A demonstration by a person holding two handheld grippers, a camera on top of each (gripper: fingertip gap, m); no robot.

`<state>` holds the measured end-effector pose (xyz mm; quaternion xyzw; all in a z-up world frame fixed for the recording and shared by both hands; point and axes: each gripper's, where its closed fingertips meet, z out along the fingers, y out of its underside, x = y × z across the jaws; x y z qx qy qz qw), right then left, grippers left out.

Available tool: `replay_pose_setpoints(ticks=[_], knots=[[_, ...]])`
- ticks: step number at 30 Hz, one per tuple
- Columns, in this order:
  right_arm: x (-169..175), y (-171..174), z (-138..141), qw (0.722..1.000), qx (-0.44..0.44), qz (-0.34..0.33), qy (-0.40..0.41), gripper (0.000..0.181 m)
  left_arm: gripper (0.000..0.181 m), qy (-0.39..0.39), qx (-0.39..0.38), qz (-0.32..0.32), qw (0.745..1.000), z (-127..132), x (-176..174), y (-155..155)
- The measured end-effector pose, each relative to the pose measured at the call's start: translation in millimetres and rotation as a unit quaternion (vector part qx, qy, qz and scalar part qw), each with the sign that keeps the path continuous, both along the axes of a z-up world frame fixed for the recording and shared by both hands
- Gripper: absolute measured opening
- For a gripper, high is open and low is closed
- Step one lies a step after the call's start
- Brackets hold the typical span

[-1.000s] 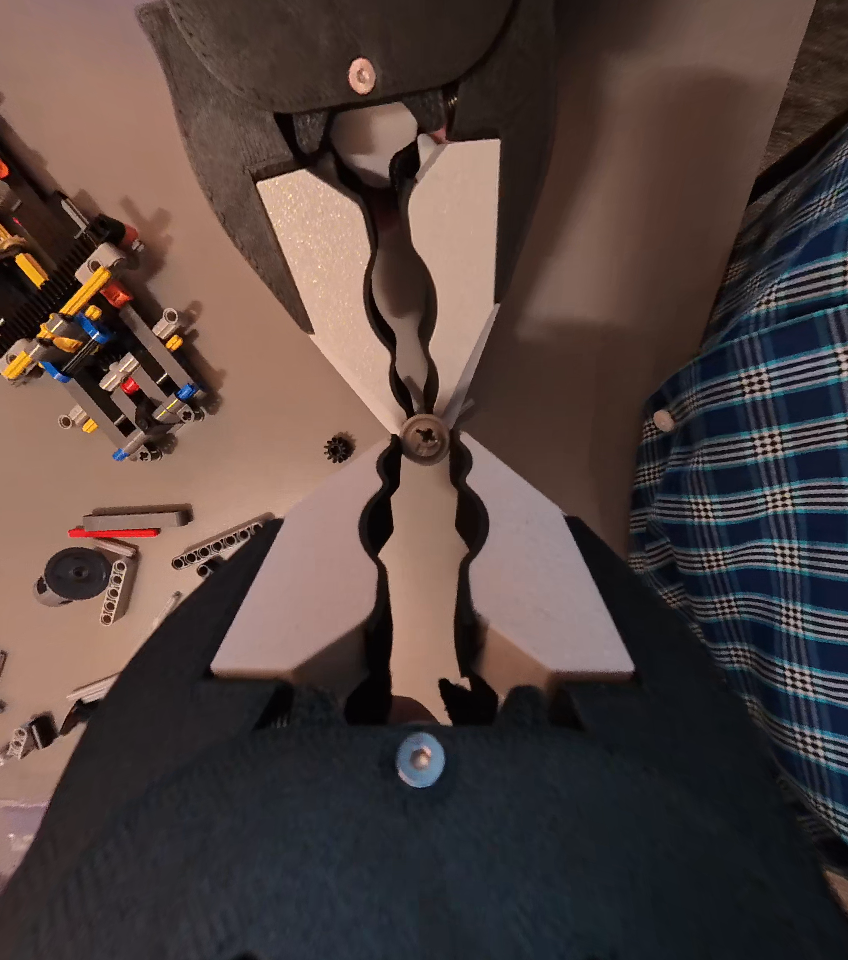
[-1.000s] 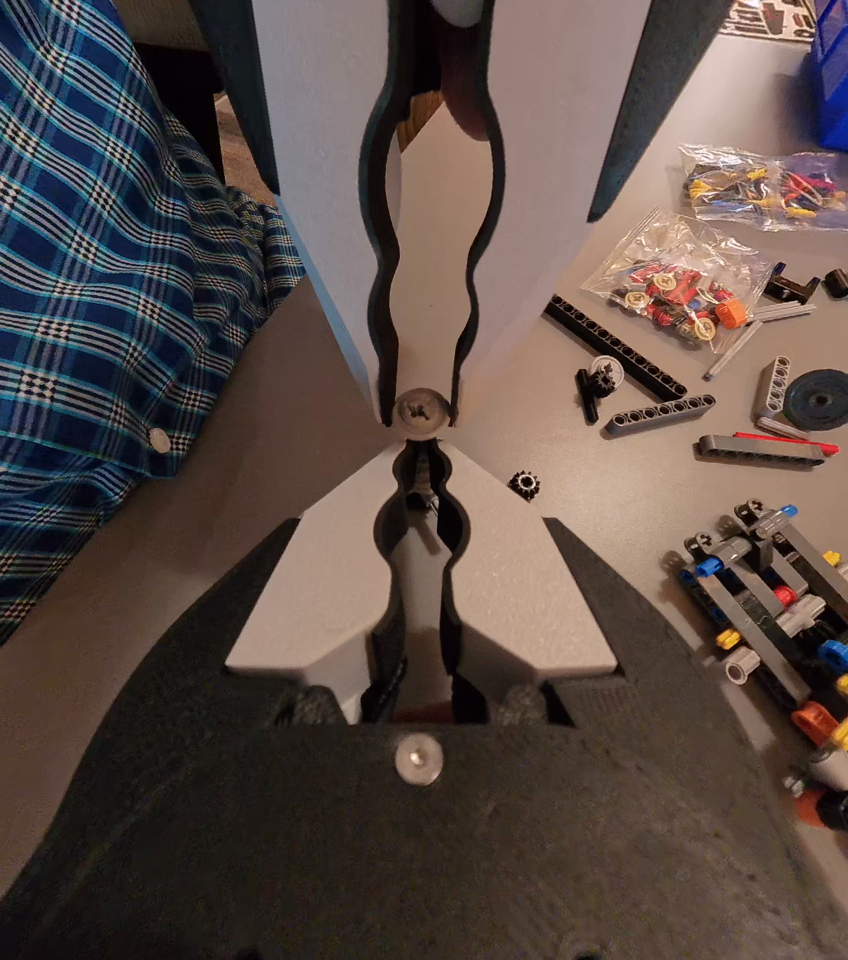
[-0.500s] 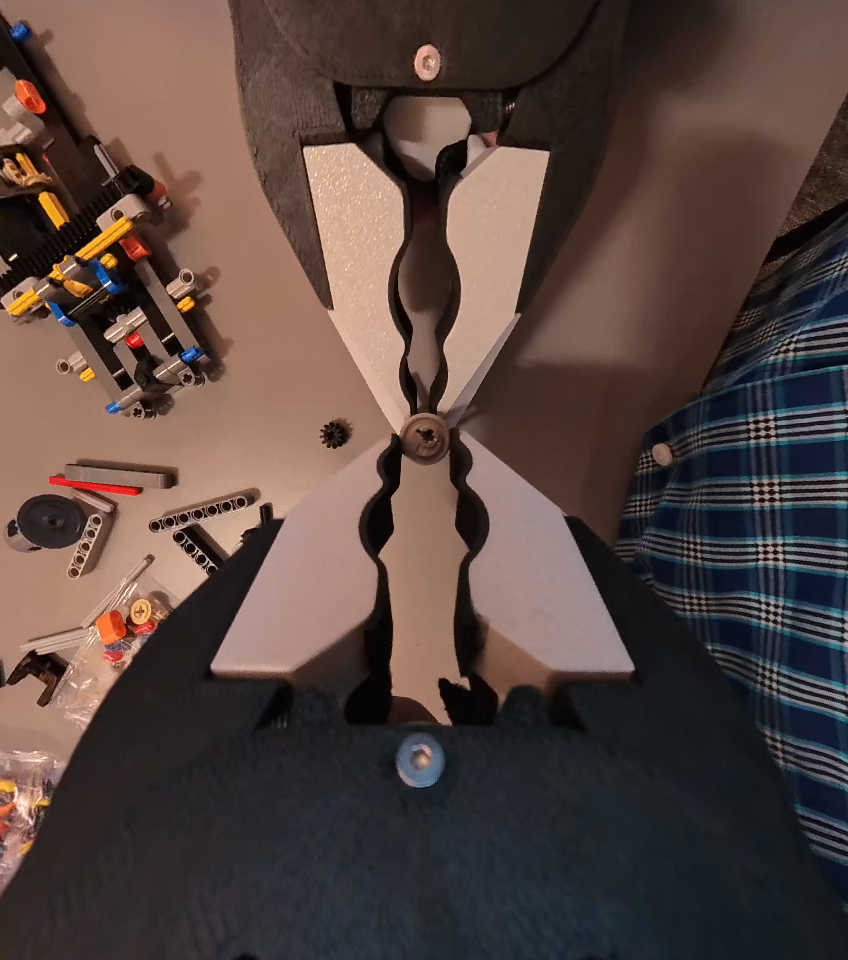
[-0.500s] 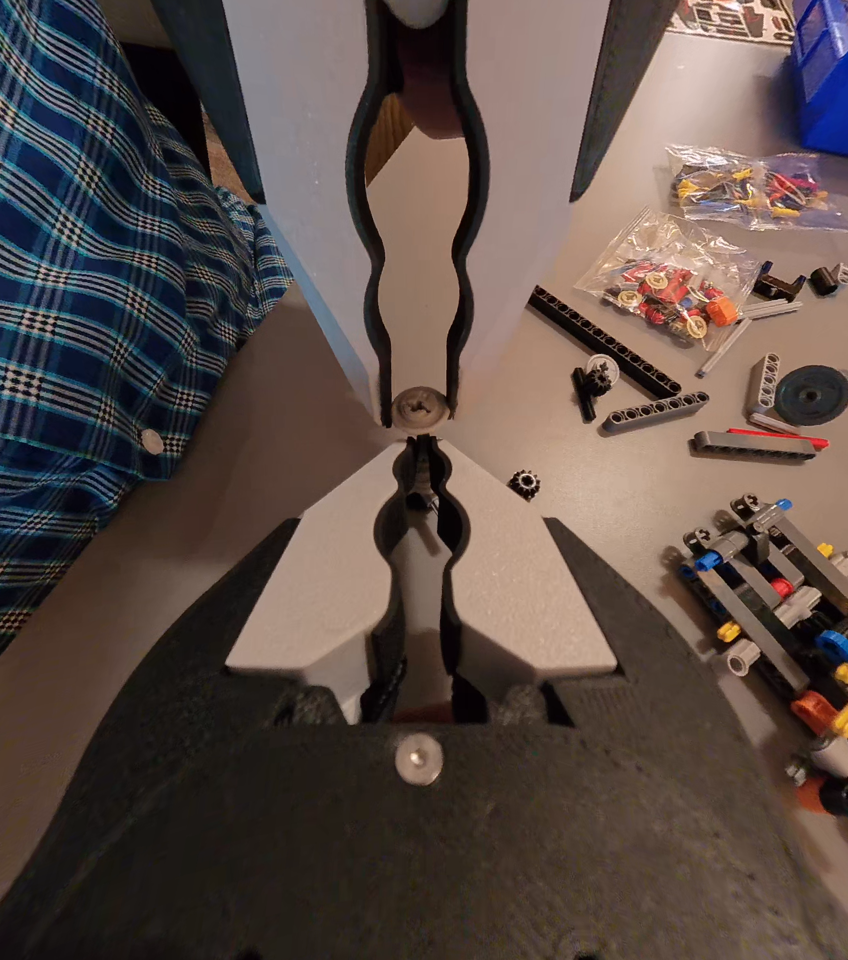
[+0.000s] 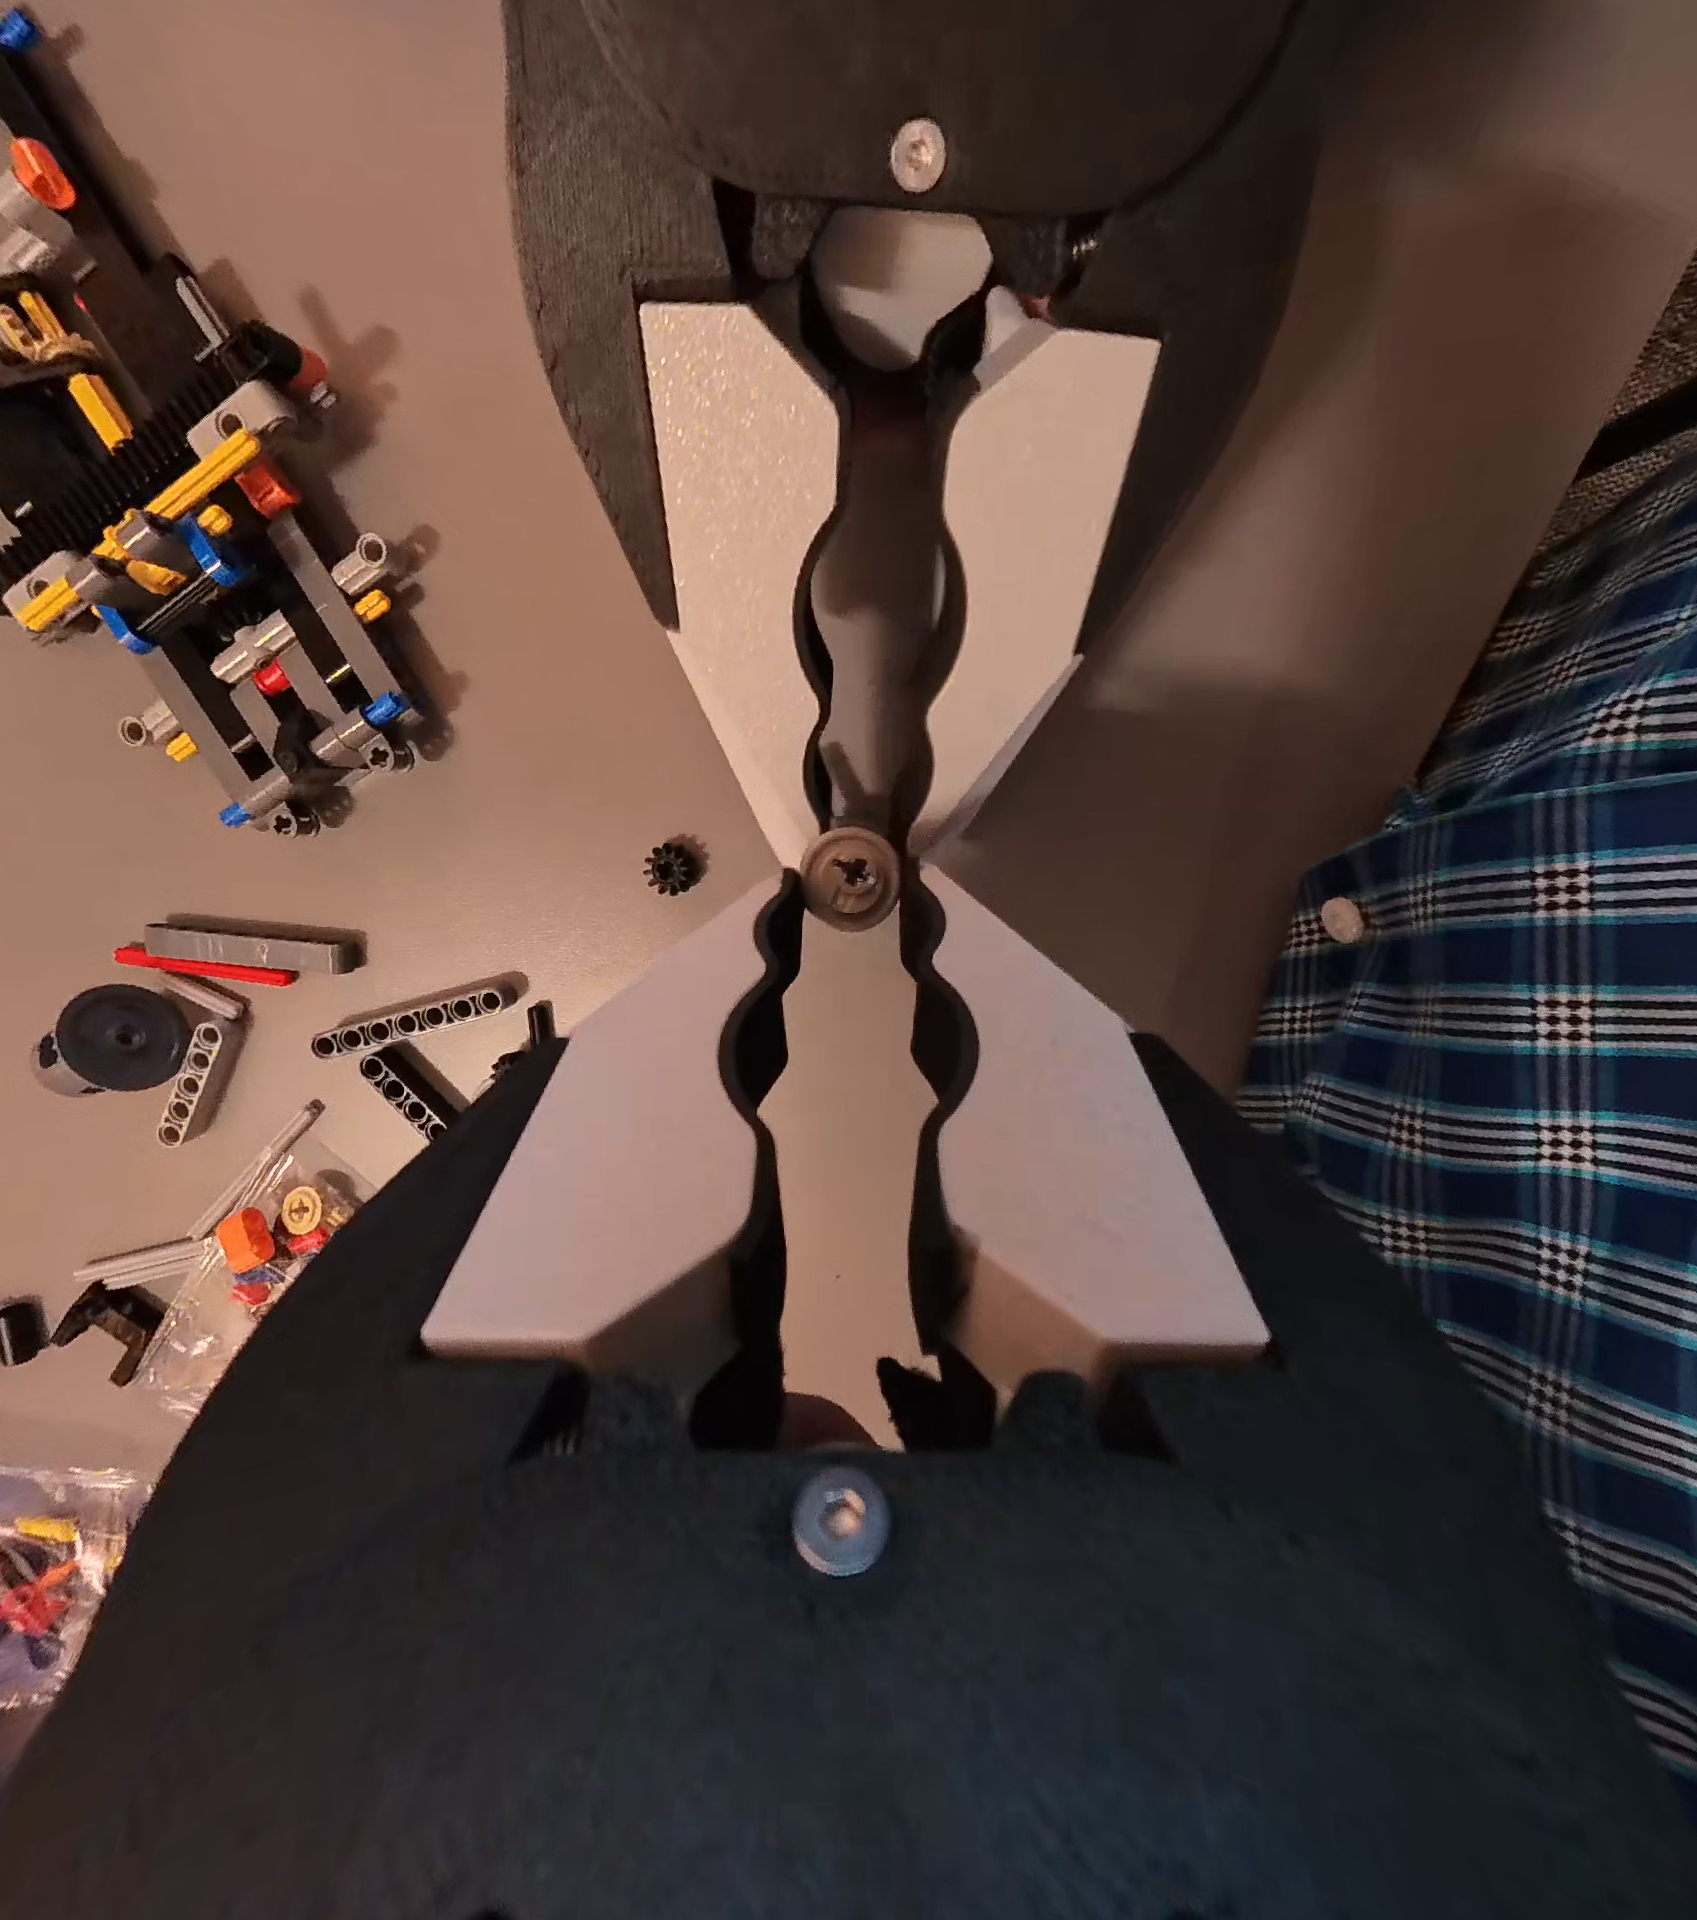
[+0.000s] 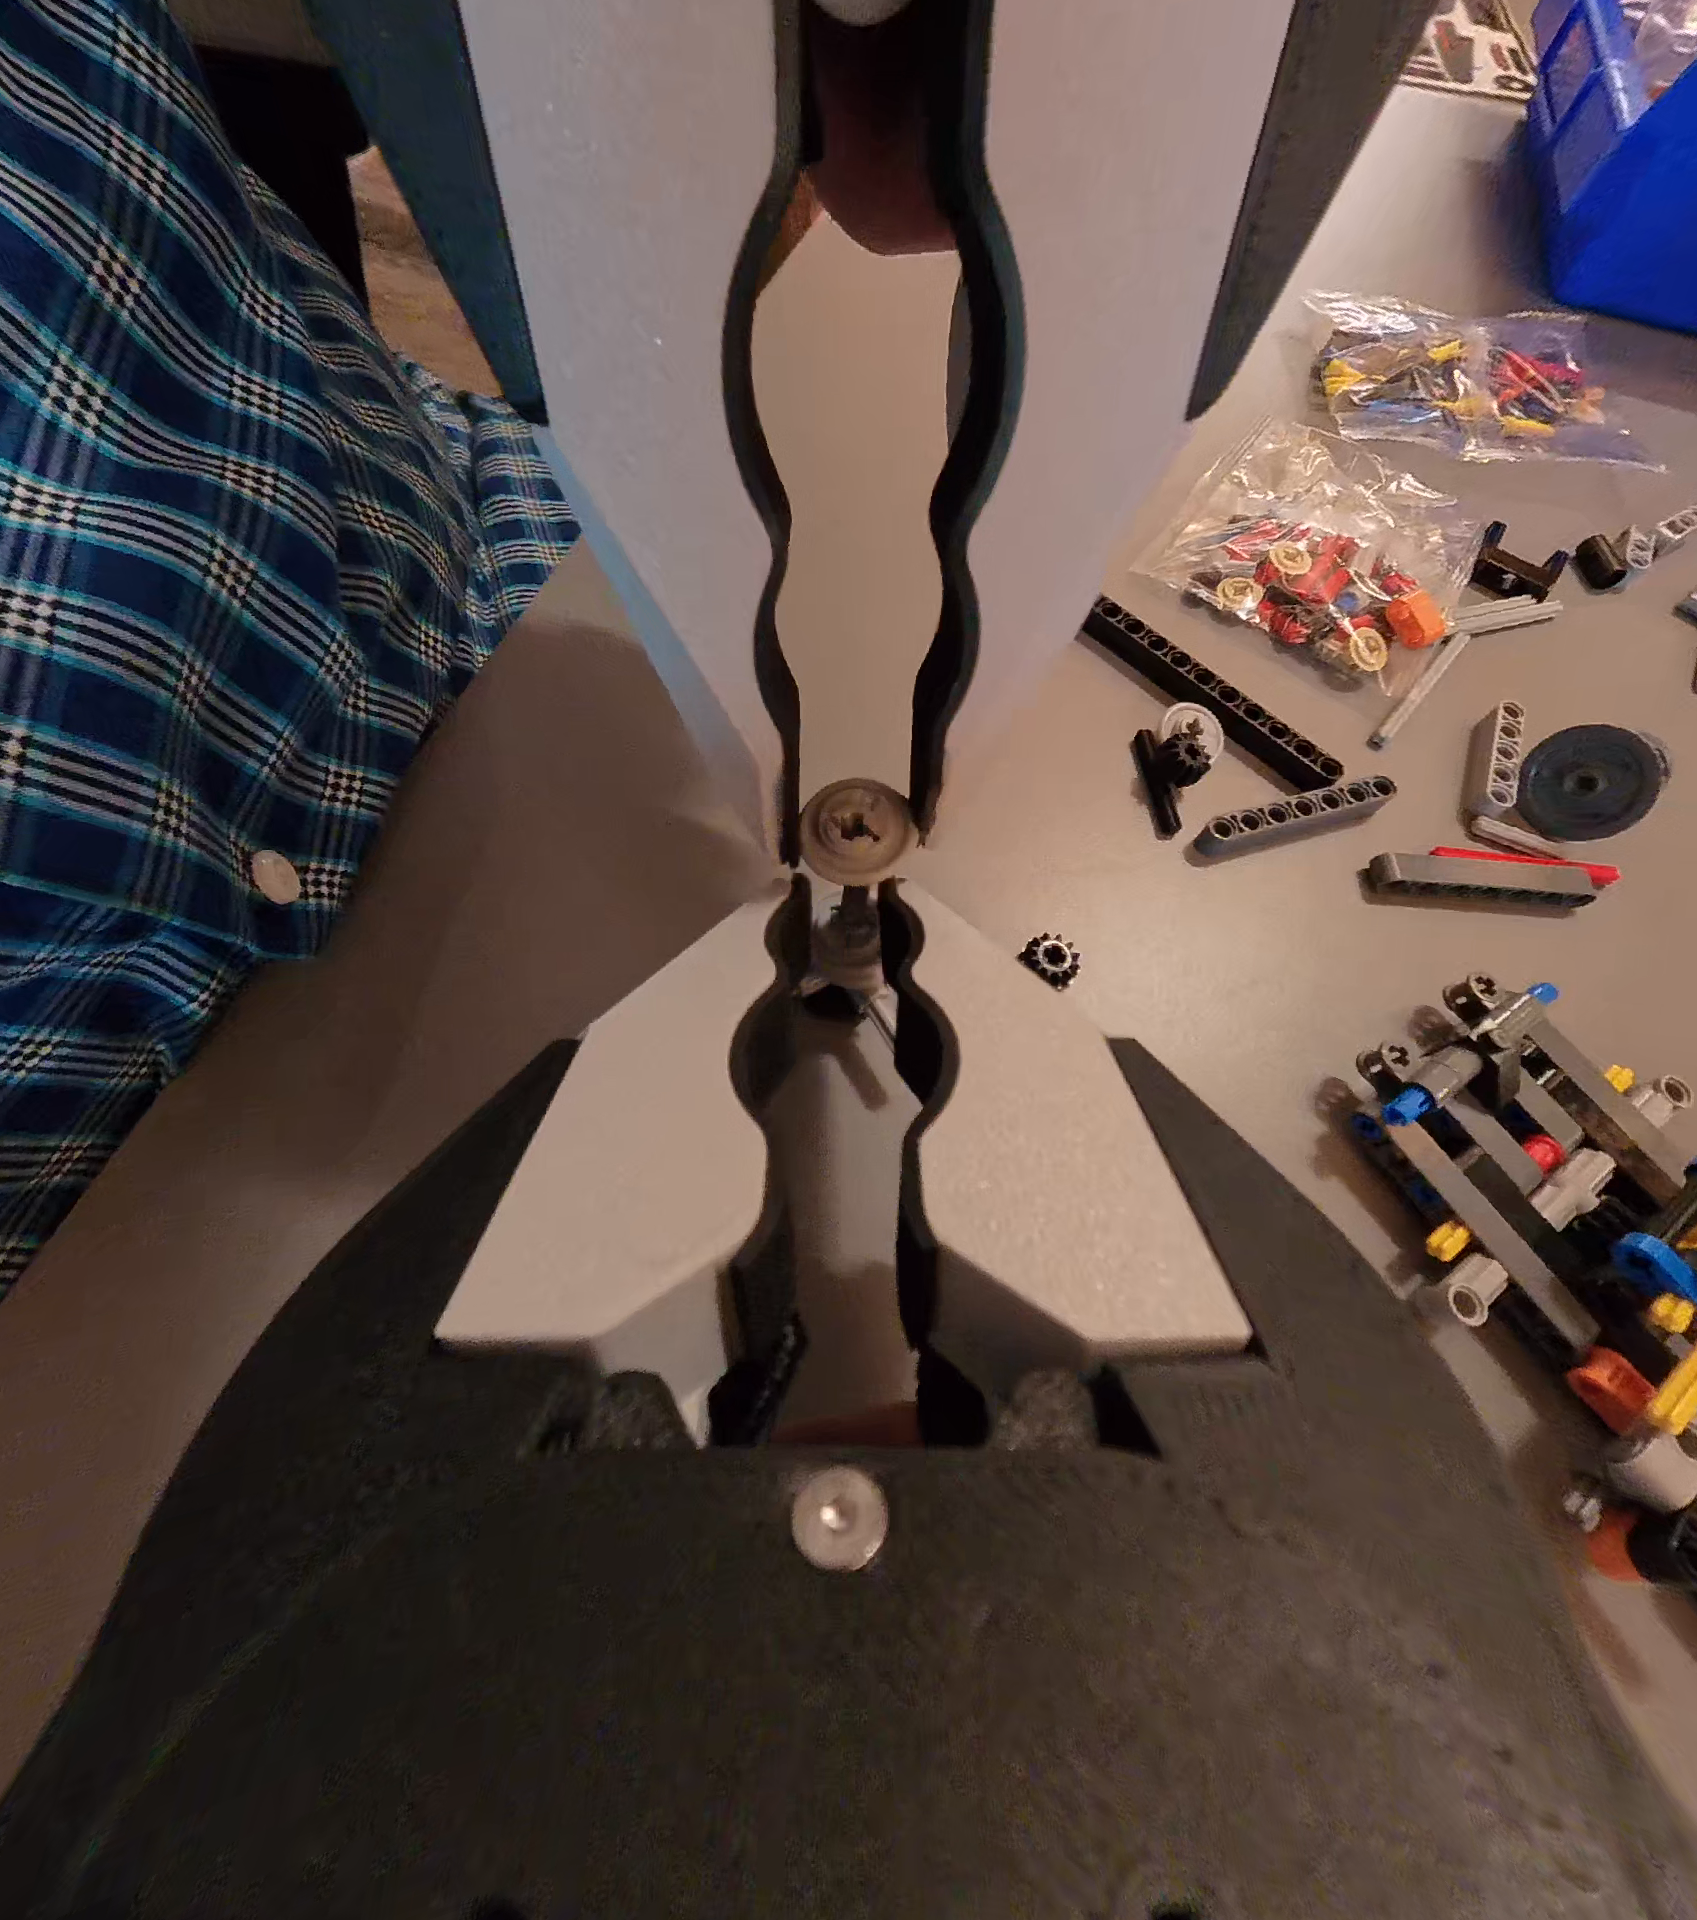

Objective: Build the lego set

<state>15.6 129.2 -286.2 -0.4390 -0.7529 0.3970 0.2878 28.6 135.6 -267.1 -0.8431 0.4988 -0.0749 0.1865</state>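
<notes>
We judge the build well under way but far from done. Left of the small grey bush, which we take as our landmark, lies the half-built chassis, ribbed black with yellow, blue and orange pins. Nearer the bush lies a toothed black gear, and below it perforated grey beams, loose and unused. At the bush itself, the left gripper pinches its round rim between narrow wavy-edged pads. The right gripper meets it tip to tip, closed narrowly on a thin axle running into the bush. Right of it hangs a plaid sleeve.
</notes>
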Motion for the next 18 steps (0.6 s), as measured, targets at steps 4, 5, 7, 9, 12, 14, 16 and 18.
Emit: replay_pose_setpoints(ticks=[4, 5, 7, 9, 12, 14, 16, 18], knots=[[0.1, 1.3, 2.0, 1.000, 0.005, -0.011, 0.006, 0.009, 0.016, -0.001, 0.001, 0.004, 1.000, 0.0, -1.2, 0.6], [-0.8, 2.6, 2.9, 1.000, 0.007, -0.016, 0.010, 0.003, 0.016, -0.003, 0.002, 0.005, 1.000, -0.1, -0.8, 0.5], [-1.3, 3.2, 2.8, 1.000, 0.007, -0.020, 0.011, 0.002, 0.016, -0.001, 0.006, 0.007, 1.000, -0.1, -0.9, 0.8], [-1.2, 3.0, 2.6, 1.000, 0.004, -0.021, 0.013, 0.001, 0.016, -0.003, 0.007, 0.009, 1.000, -0.1, -0.6, 0.6], [-0.9, 2.5, 2.2, 1.000, 0.002, -0.018, 0.013, 0.001, 0.016, -0.013, 0.009, 0.010, 1.000, 0.0, -0.2, -0.4], [-1.2, 2.4, 2.1, 1.000, 0.003, -0.016, 0.014, 0.001, 0.016, -0.016, 0.010, 0.014, 1.000, 0.0, -0.8, -0.6], [-1.1, 2.4, 2.0, 1.000, 0.005, -0.016, 0.015, 0.001, 0.016, -0.019, 0.014, 0.019, 1.000, 0.0, -1.0, -1.2], [-0.9, 2.0, 1.9, 1.000, 0.004, -0.014, 0.015, 0.001, 0.016, -0.018, 0.018, 0.020, 0.999, 0.1, -0.6, -1.8]])
